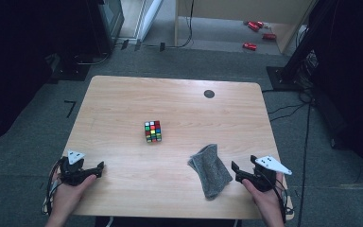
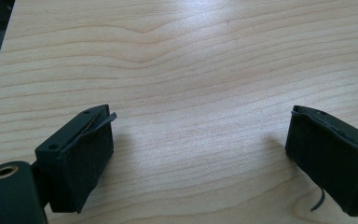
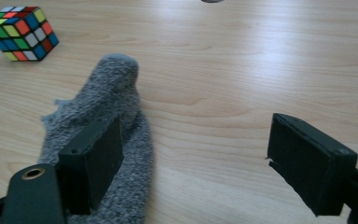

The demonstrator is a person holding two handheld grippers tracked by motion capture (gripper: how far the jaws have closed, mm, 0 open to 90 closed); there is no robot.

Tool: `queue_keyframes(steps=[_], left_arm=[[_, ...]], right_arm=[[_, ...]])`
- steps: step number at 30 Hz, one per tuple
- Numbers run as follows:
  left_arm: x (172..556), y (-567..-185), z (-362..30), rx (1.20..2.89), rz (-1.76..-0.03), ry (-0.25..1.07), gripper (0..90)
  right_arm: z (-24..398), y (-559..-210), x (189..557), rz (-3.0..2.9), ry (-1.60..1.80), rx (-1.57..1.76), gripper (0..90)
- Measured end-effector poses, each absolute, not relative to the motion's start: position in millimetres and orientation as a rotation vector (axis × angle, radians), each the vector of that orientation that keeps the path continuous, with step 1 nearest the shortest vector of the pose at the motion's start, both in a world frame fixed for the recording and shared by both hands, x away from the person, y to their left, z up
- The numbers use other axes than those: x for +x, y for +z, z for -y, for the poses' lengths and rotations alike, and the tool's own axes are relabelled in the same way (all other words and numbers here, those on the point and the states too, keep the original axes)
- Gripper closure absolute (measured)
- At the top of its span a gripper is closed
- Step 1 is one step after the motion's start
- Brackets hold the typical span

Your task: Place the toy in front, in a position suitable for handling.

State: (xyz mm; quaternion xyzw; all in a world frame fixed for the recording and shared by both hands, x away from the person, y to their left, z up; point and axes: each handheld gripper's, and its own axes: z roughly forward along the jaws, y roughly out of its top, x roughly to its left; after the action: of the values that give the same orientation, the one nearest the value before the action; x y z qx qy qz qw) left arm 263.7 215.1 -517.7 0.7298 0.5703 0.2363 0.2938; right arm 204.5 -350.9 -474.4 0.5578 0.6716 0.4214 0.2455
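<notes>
Grey sock (image 1: 210, 170) flat on pale wooden table (image 1: 123, 99), grey carpet around, both hand-held grippers gaping, empty.

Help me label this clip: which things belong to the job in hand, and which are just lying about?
In the job:
- grey sock, nearest the open right gripper
- left gripper, open over bare table

Lying about:
- puzzle cube, mid-table
- dark round spot at the table's far side
- red items on the floor beyond

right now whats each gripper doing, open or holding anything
Left gripper: open, nothing between its jaws, bare table below.
Right gripper: open, holding nothing; the grey sock lies beside its one jaw.
</notes>
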Motion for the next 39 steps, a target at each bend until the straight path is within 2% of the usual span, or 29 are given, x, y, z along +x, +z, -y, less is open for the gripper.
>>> queue_keyframes(steps=[22,31,39], left_arm=[[264.0,-517.7,-215.8,1.947,-1.512,0.627,7.7],[264.1,-517.7,-215.8,1.948,-1.511,0.627,7.7],[264.1,-517.6,-215.8,1.949,-1.511,0.627,7.7]], right_arm=[[310.9,-470.8,199.0,-1.923,1.216,1.424,21.8],[296.6,-476.5,197.8,-1.949,1.218,1.397,31.4],[285.5,-487.7,199.6,-1.989,1.169,1.399,35.5]])
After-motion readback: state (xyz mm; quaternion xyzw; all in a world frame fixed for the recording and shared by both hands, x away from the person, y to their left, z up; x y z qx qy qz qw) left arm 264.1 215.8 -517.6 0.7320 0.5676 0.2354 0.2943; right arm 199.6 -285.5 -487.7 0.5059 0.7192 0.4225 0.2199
